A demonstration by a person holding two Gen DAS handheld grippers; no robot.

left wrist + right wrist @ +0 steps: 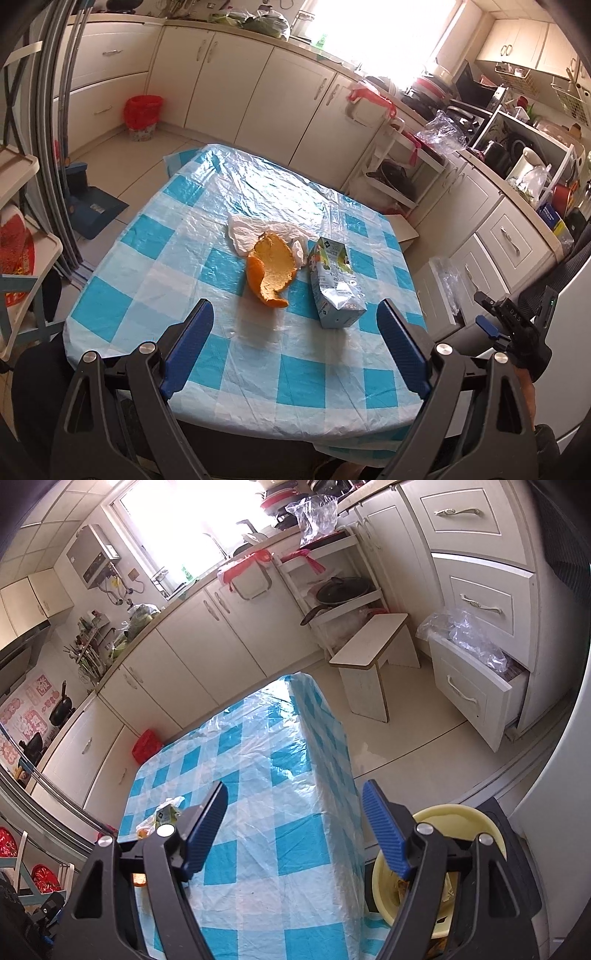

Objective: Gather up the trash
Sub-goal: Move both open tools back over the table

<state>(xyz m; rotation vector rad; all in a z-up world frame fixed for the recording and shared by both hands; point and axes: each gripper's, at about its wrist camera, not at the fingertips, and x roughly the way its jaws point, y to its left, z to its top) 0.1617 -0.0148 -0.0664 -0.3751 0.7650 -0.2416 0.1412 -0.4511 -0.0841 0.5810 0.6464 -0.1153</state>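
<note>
An orange peel (271, 273), a crumpled blue-grey drink carton (334, 284) and a white plastic wrapper (258, 230) lie together mid-table on the blue-and-white checked cloth (147, 258). My left gripper (295, 328) hovers just short of them over the near edge, open, with nothing between its blue pads. My right gripper (295, 812) is open and empty over the table's right edge. A yellow basin (461, 823) with some scraps in it sits low beside the table, under the gripper's right finger. In the right wrist view the carton (168, 814) and the peel (142, 832) show at the far left.
A red-lined bin (142, 118) stands on the floor by the far cabinets. Right of the table are a white stool (373, 646), an open drawer (476, 686) holding clear plastic, and a rack with pans (340, 590). Shelving (22, 221) crowds the left side.
</note>
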